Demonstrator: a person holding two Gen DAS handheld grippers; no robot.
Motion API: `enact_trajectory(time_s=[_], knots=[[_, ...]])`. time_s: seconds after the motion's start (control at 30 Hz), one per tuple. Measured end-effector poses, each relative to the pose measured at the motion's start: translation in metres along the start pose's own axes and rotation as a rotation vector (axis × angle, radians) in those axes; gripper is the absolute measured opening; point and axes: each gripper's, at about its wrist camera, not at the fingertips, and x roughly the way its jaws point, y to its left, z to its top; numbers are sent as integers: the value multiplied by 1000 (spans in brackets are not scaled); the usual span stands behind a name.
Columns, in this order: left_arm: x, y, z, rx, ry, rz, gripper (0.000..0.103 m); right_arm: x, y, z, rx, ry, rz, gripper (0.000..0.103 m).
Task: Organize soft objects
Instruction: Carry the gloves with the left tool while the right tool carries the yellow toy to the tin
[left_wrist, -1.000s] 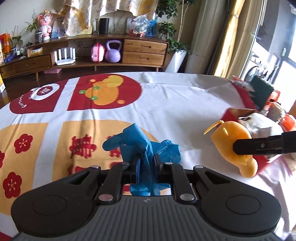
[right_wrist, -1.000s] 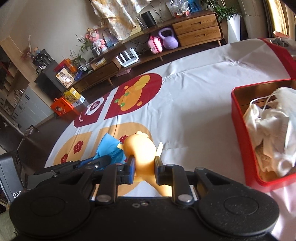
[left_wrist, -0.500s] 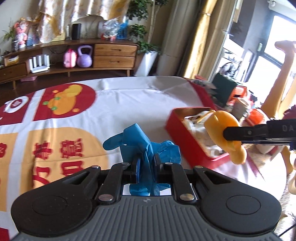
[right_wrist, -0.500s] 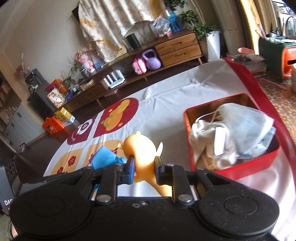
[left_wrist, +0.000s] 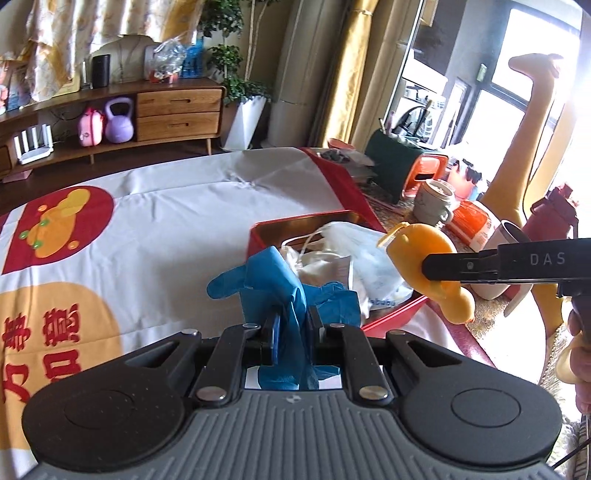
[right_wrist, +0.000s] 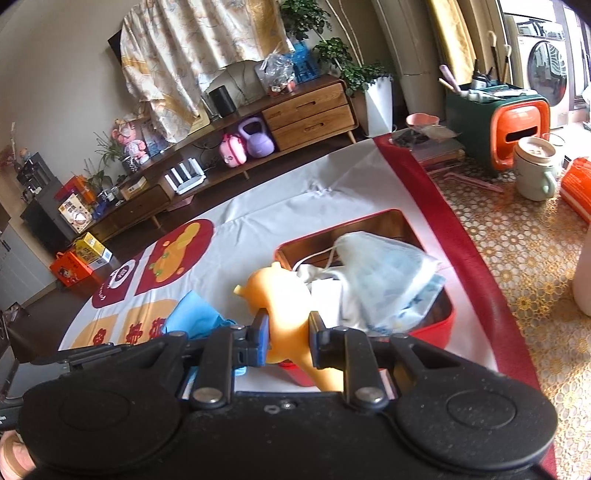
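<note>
My left gripper (left_wrist: 291, 325) is shut on a crumpled blue glove (left_wrist: 280, 291), held above the table just left of the red tin (left_wrist: 258, 230). My right gripper (right_wrist: 286, 325) is shut on a soft orange toy (right_wrist: 280, 295) and hangs at the tin's (right_wrist: 447, 317) near left corner. In the left wrist view the orange toy (left_wrist: 424, 243) shows in a black finger (left_wrist: 461, 266) over the tin's right side. The tin holds white cloth and a plastic-wrapped bundle (right_wrist: 384, 273). In the right wrist view the blue glove (right_wrist: 195, 317) shows to the left.
A white tablecloth (left_wrist: 177, 229) with red and orange prints covers the table, red-bordered on the right edge (right_wrist: 443, 206). Beyond that edge stand a mug (right_wrist: 533, 170), an orange and green box (right_wrist: 495, 122) and a patterned floor mat. A wooden sideboard (left_wrist: 110, 122) lines the far wall.
Both grippers have swung right across the table with their loads. The red tin, at the far right before, now lies right in front of them.
</note>
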Motion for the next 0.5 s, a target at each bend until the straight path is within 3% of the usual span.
enact_trajectory(time_s=[0.5], knots=[[52,-62,31,116,33,-68,14,23,-52,38,53,12,-75,21]])
